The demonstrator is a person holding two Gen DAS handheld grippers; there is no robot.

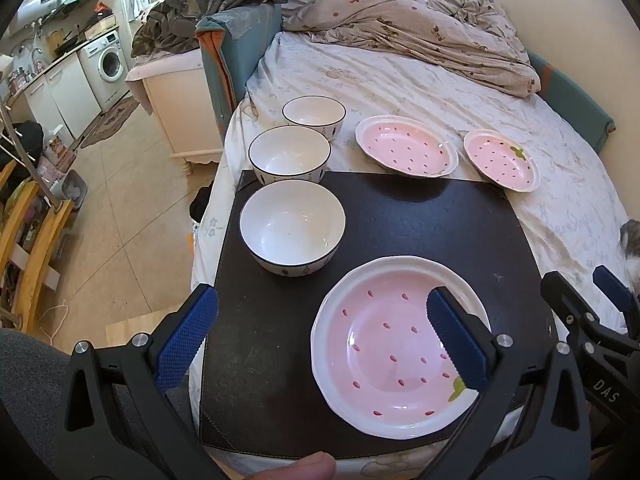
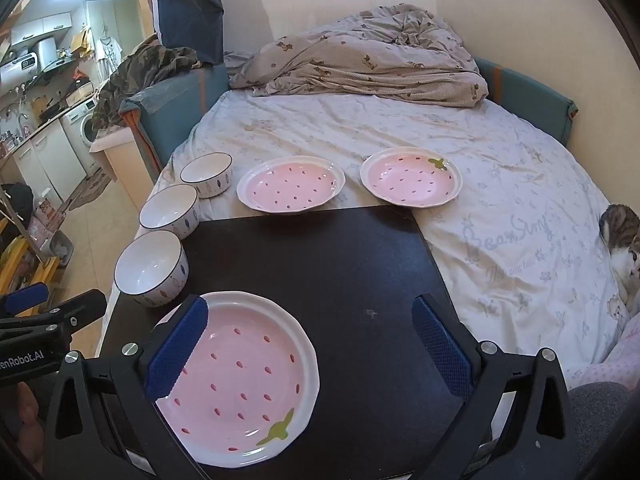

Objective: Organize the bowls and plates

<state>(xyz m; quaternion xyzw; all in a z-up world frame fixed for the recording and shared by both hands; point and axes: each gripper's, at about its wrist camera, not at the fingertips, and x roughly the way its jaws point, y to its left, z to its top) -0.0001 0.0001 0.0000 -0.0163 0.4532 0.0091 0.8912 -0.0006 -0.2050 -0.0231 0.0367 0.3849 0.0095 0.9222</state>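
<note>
Both claws, left claw (image 1: pixel 322 338) and right claw (image 2: pixel 310 350), stand wide and empty; grip the near plate (image 2: pixel 240 376) by its rim, level, above the black mat (image 2: pixel 340 264)

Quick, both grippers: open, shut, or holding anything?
Left gripper: open, holding nothing, above the near plate.
Right gripper: open, holding nothing.

crumpled duvet (image 2: pixel 360 60) heaped at bed's far end | cat (image 2: pixel 624 248) on sheet's right edge | washing machine (image 1: pixel 110 60) in kitchen corner
</note>
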